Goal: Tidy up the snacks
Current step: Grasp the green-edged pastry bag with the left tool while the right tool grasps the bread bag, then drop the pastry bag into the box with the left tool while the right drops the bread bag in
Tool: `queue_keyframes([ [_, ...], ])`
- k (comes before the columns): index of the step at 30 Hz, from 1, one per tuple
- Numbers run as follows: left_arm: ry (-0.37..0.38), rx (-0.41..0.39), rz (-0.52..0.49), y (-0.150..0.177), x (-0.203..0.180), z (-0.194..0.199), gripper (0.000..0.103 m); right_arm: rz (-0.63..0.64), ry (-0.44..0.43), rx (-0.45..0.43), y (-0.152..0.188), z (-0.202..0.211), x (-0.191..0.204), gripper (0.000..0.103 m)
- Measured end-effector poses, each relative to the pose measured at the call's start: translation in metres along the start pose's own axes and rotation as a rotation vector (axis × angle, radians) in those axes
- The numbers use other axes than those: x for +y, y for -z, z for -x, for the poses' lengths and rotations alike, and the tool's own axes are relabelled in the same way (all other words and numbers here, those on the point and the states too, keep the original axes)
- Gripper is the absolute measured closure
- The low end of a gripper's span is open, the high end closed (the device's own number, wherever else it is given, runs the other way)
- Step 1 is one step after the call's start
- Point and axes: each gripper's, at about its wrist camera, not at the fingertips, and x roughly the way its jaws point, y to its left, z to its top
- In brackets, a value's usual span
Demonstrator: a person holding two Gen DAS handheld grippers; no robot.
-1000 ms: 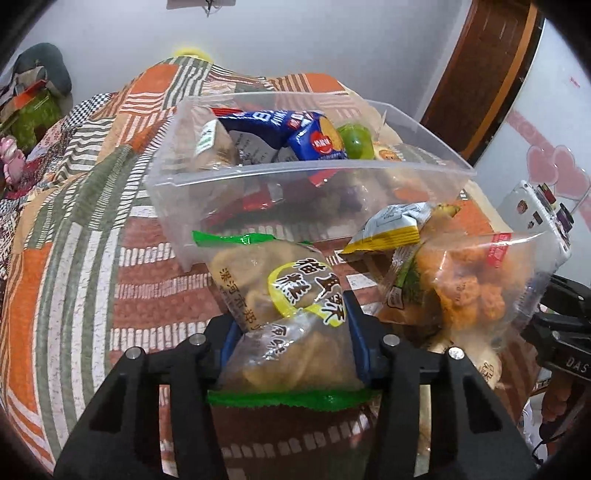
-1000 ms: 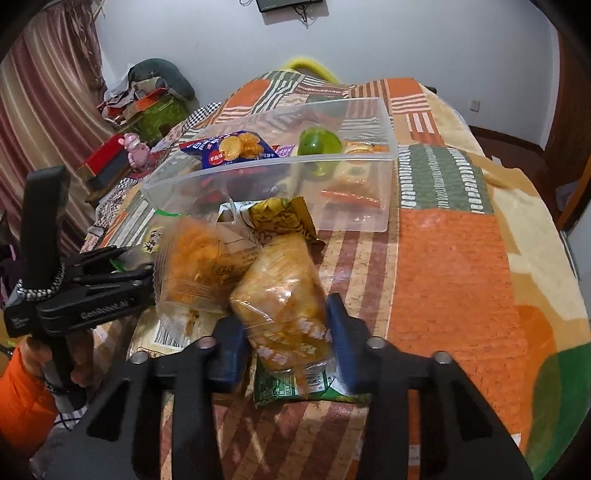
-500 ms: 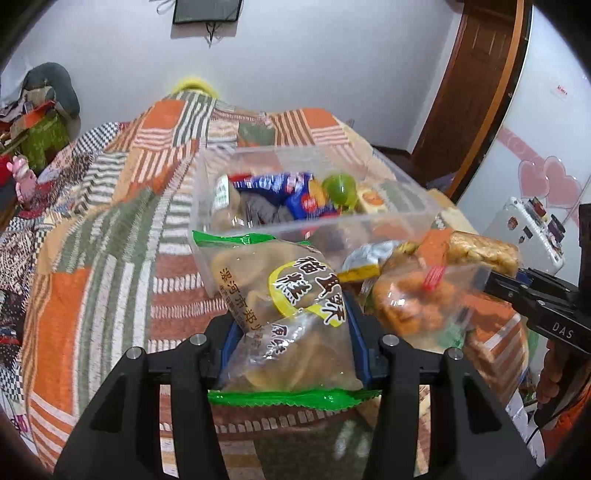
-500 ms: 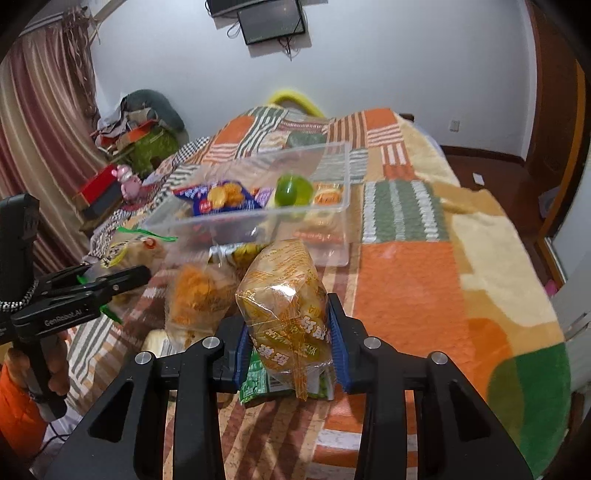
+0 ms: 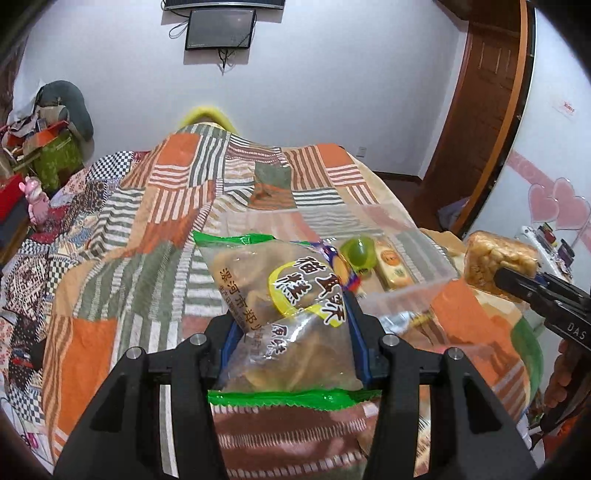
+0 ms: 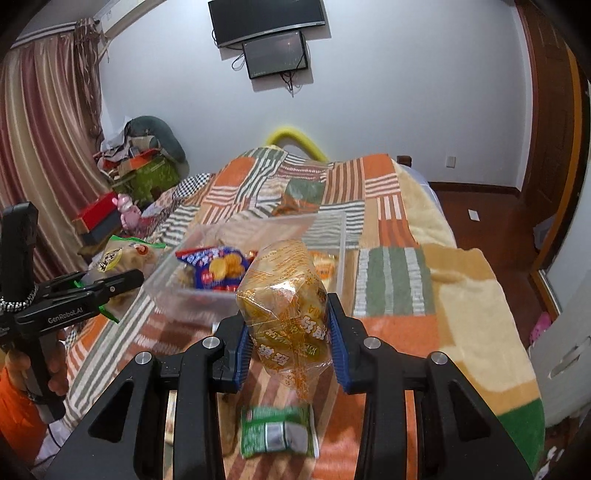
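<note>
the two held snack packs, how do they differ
The green-edged pack in the left tool is flat and wide, with green sealed ends and a yellow label; the orange-printed pack in the right tool is narrower and blockier, wrapped in clear film with orange print. Both are see-through and clamped.

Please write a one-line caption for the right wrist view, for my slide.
Right tongs grip an orange-printed snack pack above the patchwork blanket, facing a clear bin.

two tongs, one bin, two screens
</note>
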Motion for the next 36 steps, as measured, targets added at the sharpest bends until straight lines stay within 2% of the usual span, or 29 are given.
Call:
queue_keyframes([
  [11, -0.029, 0.040, -0.007, -0.014, 0.010, -0.049, 0.054, 0.024, 0.003, 0.007, -0.021, -0.038, 0.006, 0.070],
  [16, 0.000, 0.070, 0.003, -0.017, 0.010, -0.071, 0.054, 0.026, -0.021, 0.043, -0.025, -0.058, 0.008, 0.070],
  [30, 0.025, 0.077, -0.011, -0.032, 0.004, -0.101, 0.053, 0.082, -0.044, 0.153, -0.026, -0.107, 0.016, 0.070],
  [34, -0.009, 0.076, -0.018, -0.030, 0.005, -0.102, 0.048, 0.088, -0.035, 0.178, -0.025, -0.112, 0.015, 0.068],
  [36, -0.024, 0.071, -0.036, -0.028, 0.004, -0.099, 0.040, 0.093, -0.023, 0.174, -0.025, -0.109, 0.014, 0.067],
])
